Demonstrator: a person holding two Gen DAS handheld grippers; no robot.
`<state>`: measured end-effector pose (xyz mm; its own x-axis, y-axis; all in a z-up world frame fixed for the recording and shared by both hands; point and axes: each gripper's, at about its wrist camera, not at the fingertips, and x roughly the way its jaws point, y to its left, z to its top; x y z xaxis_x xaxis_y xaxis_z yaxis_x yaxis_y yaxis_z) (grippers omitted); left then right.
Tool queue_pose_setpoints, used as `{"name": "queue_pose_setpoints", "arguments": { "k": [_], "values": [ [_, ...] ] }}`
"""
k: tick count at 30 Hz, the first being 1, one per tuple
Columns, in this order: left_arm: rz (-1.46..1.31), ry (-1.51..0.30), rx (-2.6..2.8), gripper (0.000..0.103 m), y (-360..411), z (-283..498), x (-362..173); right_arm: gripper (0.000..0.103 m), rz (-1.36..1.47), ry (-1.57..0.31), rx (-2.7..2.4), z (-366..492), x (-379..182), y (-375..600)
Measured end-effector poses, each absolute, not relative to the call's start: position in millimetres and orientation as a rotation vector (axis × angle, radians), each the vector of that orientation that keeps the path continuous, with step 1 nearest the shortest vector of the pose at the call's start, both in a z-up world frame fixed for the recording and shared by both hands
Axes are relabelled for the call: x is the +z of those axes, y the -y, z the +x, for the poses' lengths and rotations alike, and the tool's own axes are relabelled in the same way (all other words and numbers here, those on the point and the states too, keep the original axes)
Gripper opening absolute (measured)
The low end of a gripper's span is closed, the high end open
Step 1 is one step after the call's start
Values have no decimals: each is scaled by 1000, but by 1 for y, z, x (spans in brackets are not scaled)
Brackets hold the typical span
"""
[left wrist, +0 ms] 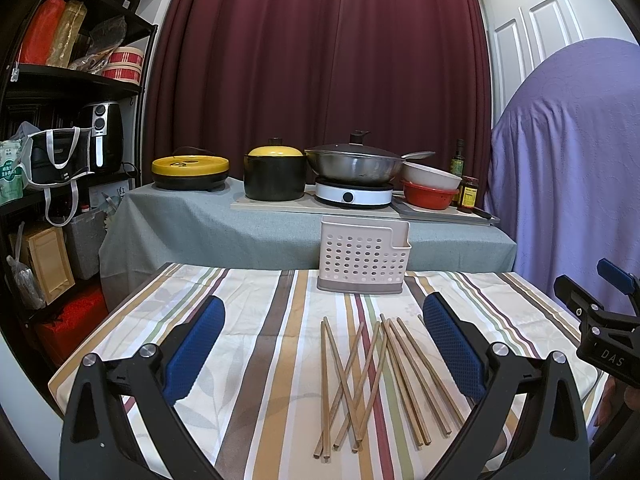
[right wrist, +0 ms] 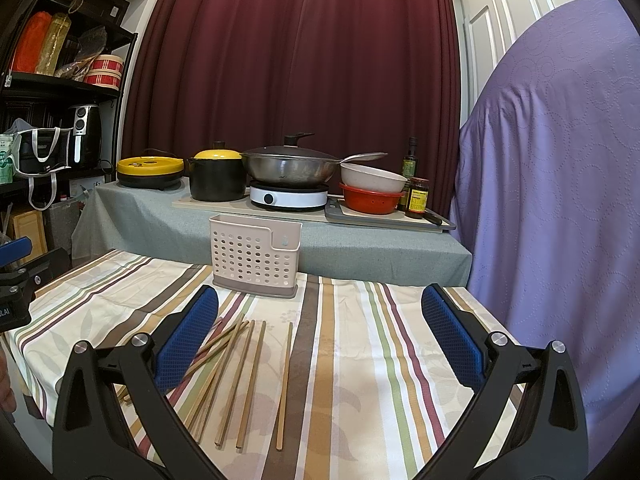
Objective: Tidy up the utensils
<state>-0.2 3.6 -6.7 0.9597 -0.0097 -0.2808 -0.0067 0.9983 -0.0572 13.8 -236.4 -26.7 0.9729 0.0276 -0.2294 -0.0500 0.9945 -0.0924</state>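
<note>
Chopsticks (left wrist: pixel 372 380) crossed, loose on striped worktop (left wrist: pixel 248 360), lower centre; holder (left wrist: pixel 363 256) upper centre. Left tongs (left wrist: pixel 324 344) and right tongs (right wrist: pixel 320 340) spread, empty. Risk: pinching two overlapped sticks, scattering rest, tipping holder on insertion.

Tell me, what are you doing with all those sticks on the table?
Someone holds two grippers, both open and holding nothing. The left gripper hovers over wooden chopsticks lying scattered on the striped tablecloth. The right gripper waits beside it. The holey utensil holder stands upright at the table's far edge; none seem in it yet.
</note>
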Motion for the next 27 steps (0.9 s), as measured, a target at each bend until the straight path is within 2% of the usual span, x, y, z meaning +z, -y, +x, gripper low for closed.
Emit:
{"name": "queue_pose_setpoints", "arguments": {
  "k": [19, 27],
  "values": [
    [-58, -288, -1, 97, -3, 0, -7, 99, -98, -232, 39, 14, -27, 238],
    [-57, -360, -10, 97, -1, 12, -33, 99, -106, -266, 37, 23, -47, 232]
  ]
}}
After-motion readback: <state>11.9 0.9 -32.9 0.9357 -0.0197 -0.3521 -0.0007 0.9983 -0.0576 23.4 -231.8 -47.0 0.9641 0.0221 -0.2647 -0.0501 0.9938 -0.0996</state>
